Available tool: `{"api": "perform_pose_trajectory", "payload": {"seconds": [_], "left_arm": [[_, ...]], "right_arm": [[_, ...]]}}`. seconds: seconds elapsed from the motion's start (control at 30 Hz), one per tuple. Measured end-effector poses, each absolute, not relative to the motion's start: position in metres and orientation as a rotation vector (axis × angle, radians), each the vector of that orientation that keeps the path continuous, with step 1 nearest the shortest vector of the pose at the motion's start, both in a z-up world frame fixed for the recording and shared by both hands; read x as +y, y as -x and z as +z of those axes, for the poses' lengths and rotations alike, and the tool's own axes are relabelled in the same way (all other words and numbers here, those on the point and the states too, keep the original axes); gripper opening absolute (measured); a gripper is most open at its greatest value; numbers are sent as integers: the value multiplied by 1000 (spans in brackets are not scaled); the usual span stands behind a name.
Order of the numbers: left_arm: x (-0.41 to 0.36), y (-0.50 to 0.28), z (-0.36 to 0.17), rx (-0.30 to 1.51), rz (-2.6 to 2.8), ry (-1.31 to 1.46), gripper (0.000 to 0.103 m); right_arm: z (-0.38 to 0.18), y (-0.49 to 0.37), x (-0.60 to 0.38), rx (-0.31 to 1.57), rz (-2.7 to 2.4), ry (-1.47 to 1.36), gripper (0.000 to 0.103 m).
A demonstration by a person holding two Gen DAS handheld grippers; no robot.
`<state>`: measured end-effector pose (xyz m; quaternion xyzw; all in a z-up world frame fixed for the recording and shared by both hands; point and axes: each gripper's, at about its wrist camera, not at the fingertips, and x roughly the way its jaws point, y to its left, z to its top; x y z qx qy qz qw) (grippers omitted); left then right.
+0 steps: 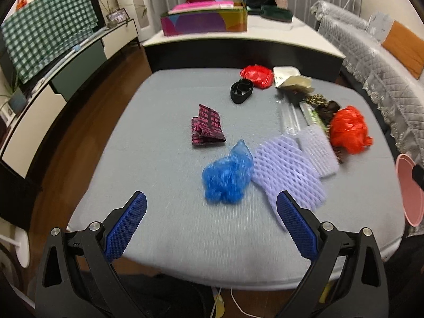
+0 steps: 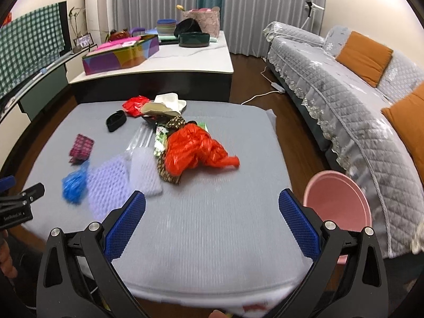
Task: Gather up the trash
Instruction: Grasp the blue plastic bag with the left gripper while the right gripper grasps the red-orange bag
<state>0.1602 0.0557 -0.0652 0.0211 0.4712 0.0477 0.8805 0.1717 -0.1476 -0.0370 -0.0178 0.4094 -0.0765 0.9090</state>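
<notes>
Evidently the collecting has not begun in earnest: both tools hang above the near edge of the grey cushioned table [image 2: 225, 212] with nothing in them. The left gripper [image 1: 212, 217] is spread wide, its blue pads empty, and the crumpled blue plastic bag [image 1: 228, 177] lies just ahead of it, between the lines of its two fingers. The right gripper [image 2: 212, 217] is likewise fully spread and holds nothing; it looks over bare cloth toward the large red plastic bag [image 2: 196, 149] in the middle of the litter. Two lilac foam nets [image 1: 288, 167] lie beside the blue bag, touching it, and a patterned wrapper [image 1: 206, 129] sits apart, farther in. A pink bin [image 2: 339, 198] stands off the table's right side, probably on the floor, though its base is hidden. The step in hand appears to be the approach to a first piece. Next, the left tool would need to drop onto the blue bag and pinch it, then carry it across to the bin.
</notes>
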Motion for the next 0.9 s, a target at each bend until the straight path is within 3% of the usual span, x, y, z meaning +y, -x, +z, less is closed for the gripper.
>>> {"api": "perform_pose_trajectory", "payload": {"seconds": [0.23,0.4,0.53,0.67,0.7,0.73,0.77,0.8,0.9], "left_arm": [[55,-205,-104,1075,80,-6,95],[59,-223,-132,1131,82,4,86],[61,-226,-147,1175,66,15,79],[62,-229,-150,1197,34,52,32],[64,-228,-148,1195,30,75,27],[66,-227,-145,1184,28,94,23],[67,-228,-143,1171,29,101,22],[69,-230,-139,1152,32,103,21],[70,-226,-125,1097,25,105,20]], "right_arm": [[-76,-245,-143,904,-134,10,98],[-113,-281,-138,988,-122,-19,98],[-132,-298,-137,1023,-119,-47,75],[-137,-298,-140,1010,-116,-74,61],[-137,-297,-140,1002,-114,-72,56],[-135,-295,-140,993,-111,-66,51],[-134,-294,-140,987,-108,-64,40],[-132,-292,-140,981,-93,-65,20],[-127,-287,-146,975,-100,-77,20]]}}
